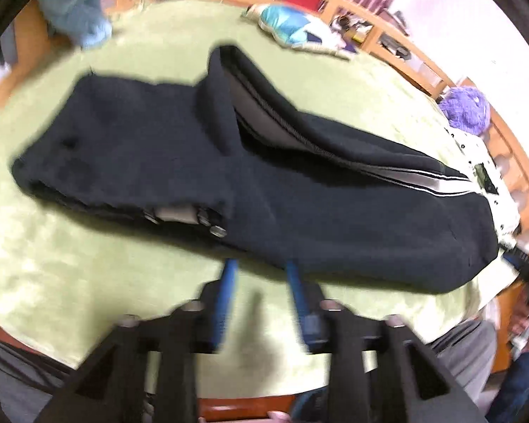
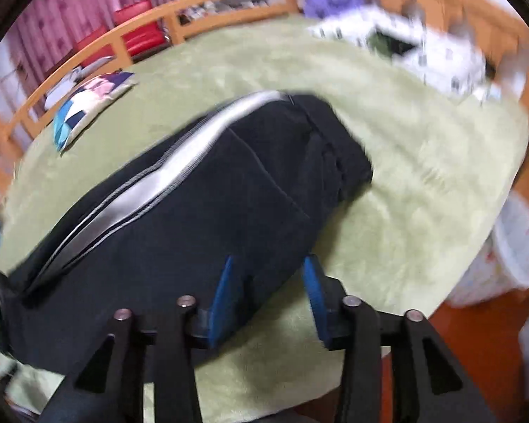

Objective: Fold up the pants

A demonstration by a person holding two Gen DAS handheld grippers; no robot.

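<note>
Black pants [image 1: 180, 162] with a grey side stripe lie folded lengthwise on a green blanket [image 1: 70, 275]. Their lower part is folded back over the middle, with the waist end at the left. My left gripper [image 1: 261, 268] is open, its blue fingers [image 1: 229, 282] just short of the near edge of the pants, holding nothing. In the right wrist view the pants [image 2: 194, 211] run from lower left to the centre, the stripe [image 2: 180, 169] on top. My right gripper [image 2: 269, 268] is open, its left finger [image 2: 225, 282] over the near edge of the pants.
A wooden rail [image 1: 370, 10] runs round the bed. A patterned cushion [image 1: 292, 31], a purple plush [image 1: 465, 105] and white patterned cloth [image 2: 423, 49] lie at the far edges. A light blue cloth [image 1: 77, 10] is at the far left. A white basket [image 2: 511, 246] stands beside the bed.
</note>
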